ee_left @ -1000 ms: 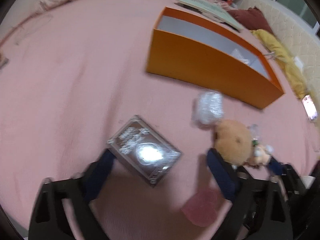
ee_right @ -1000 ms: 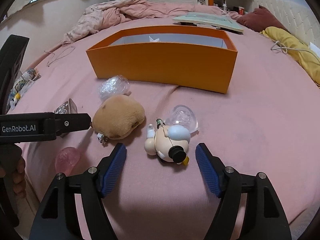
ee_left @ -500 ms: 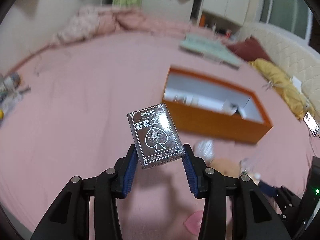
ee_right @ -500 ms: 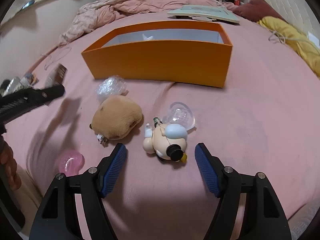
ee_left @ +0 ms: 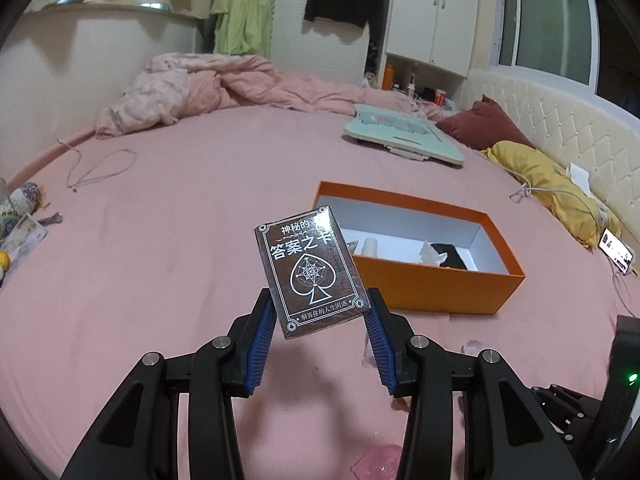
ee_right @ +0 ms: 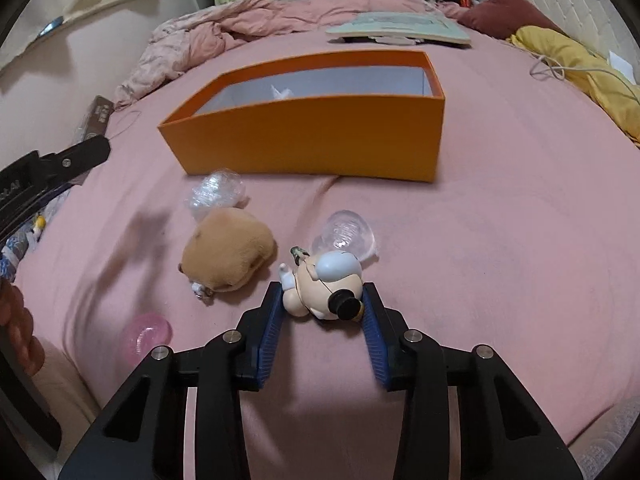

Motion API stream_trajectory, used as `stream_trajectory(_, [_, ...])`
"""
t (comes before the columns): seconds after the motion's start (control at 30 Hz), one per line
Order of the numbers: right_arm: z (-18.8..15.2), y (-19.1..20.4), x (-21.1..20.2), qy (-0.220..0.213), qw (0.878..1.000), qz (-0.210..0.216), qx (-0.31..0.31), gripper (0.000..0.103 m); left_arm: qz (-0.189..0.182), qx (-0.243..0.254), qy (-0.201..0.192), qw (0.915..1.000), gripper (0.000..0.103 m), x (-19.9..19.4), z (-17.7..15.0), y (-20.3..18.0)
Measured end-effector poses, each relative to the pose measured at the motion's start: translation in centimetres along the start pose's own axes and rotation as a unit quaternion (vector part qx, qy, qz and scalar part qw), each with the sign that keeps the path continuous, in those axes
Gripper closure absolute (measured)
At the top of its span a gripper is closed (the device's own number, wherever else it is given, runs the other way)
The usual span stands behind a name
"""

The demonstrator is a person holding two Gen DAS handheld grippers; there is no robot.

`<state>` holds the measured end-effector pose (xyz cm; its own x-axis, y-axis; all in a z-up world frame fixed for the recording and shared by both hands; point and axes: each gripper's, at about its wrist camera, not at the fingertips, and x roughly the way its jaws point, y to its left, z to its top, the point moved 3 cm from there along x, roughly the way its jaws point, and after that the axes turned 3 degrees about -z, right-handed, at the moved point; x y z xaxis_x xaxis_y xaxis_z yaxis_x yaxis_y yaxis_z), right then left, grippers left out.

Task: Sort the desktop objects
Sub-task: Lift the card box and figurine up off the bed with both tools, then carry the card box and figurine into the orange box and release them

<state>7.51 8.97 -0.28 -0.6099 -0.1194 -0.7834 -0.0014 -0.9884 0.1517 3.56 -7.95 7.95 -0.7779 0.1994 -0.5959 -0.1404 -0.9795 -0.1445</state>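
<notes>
The left gripper (ee_left: 320, 316) clamps a card box (ee_left: 310, 270) by its lower edges, holding it off the bed: a flat, glossy, film-wrapped brown rectangle printed with white characters and a spade outline, tilted a little to the left. In the right wrist view the same box shows as a thin brown sliver at the far left, above the black arm of the left gripper. The right gripper (ee_right: 323, 304) has just been closing and now has its ribbed blue pads against both sides of a figurine (ee_right: 322, 288), a smooth, hard-looking toy with a pale round body, a light-blue cap and a black knob, lying on the pink sheet (ee_right: 500, 240). Just behind the figurine, touching it, sits one clear domed plastic shell (ee_right: 346, 232). To the left lies one tan plush (ee_right: 228, 256), soft and rounded, with a crinkled clear wrapper (ee_right: 214, 194) just beyond it. One translucent pink capsule (ee_right: 146, 336) rests near the bed's front edge. Further back stands one orange box (ee_right: 312, 140), an open, stiff-walled rectangle with a white lining; from the left wrist view it holds a pale cylinder, a crumpled clear piece and a flat black item. Beyond it lie a mint-green board (ee_left: 404, 140), a rumpled pink quilt (ee_left: 192, 92), one maroon pillow (ee_left: 484, 128) and one yellow cushion (ee_left: 548, 176).
</notes>
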Motion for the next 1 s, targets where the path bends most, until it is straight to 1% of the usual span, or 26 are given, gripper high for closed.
stream_trajectory(0.23, [1.5, -0.4, -3.0, -0.058, 0.998, 0.026, 0.012, 0.063, -0.023, 0.004, -0.017, 0.9996, 0.060, -1.0, 0.9, -1.3])
stream_trajectory(0.37, [2.9, -0.5, -3.9, -0.081, 0.996, 0.033, 0.015, 0.063, -0.016, 0.035, -0.027, 0.9989, 0.060, -0.9, 1.8, -2.4])
stream_trajectory(0.47, [4.8, -0.5, -4.1, -0.097, 0.995, 0.036, 0.010, 0.063, -0.013, 0.040, -0.029, 0.9987, 0.060, -0.2, 2.9, -2.7])
stream_trajectory(0.6, [7.5, -0.5, -4.0, -0.116, 0.993, 0.035, -0.001, 0.063, -0.021, 0.039, -0.035, 0.9984, 0.060, 1.5, 5.2, -2.9])
stream_trajectory(0.8, [11.9, -1.3, -2.7, -0.139, 0.990, 0.036, -0.009, 0.063, -0.015, 0.059, -0.047, 0.9970, 0.060, 5.0, 7.5, -3.0])
stream_trajectory(0.93, [14.3, -1.6, -1.6, -0.153, 0.988, 0.027, -0.025, 0.063, -0.013, 0.053, -0.039, 0.9977, 0.060, 7.6, 8.3, -2.4])
stream_trajectory(1.0, [15.1, -1.6, -0.7, -0.155, 0.987, 0.022, -0.037, 0.063, -0.010, 0.043, -0.029, 0.9986, 0.060, 8.8, 8.1, -2.0])
